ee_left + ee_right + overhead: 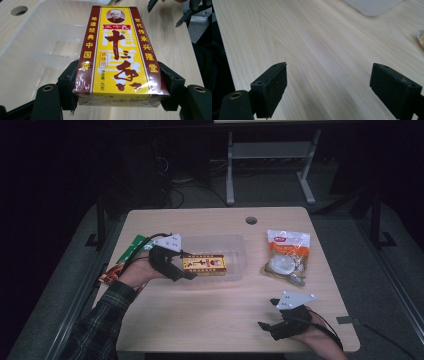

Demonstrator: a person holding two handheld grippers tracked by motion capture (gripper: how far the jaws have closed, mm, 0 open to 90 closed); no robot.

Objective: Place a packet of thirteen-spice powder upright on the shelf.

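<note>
In the high view, a yellow and dark red box point(204, 264) is gripped at one end by the left tongs point(186, 270) and is held level over the clear plastic tray point(235, 251), which rests on the wooden surface point(210, 320). The box is seen above the tray's near half, its long side running across the picture. Green and red packets point(131, 251) are partly covered by the left hand point(137, 272) at the left edge of the surface. A clear bag with an orange label point(286, 257) is laid to the right of the tray, apart from it. The right tongs point(265, 326) are kept near the front right corner of the surface, well apart from the tray and the bag, with nothing between the jaws.

In the left gripper view, the box point(117, 55) is clamped between the two black jaws, which are pressed against its long sides near the close end. The tray point(37, 40) is seen beneath and to the left of it. The right tongs point(183, 11) are glimpsed at the top right.

In the right gripper view, the jaws are spread wide over bare surface point(317, 50), released and holding nothing. A corner of the tray point(372, 6) is seen at the top.
</note>
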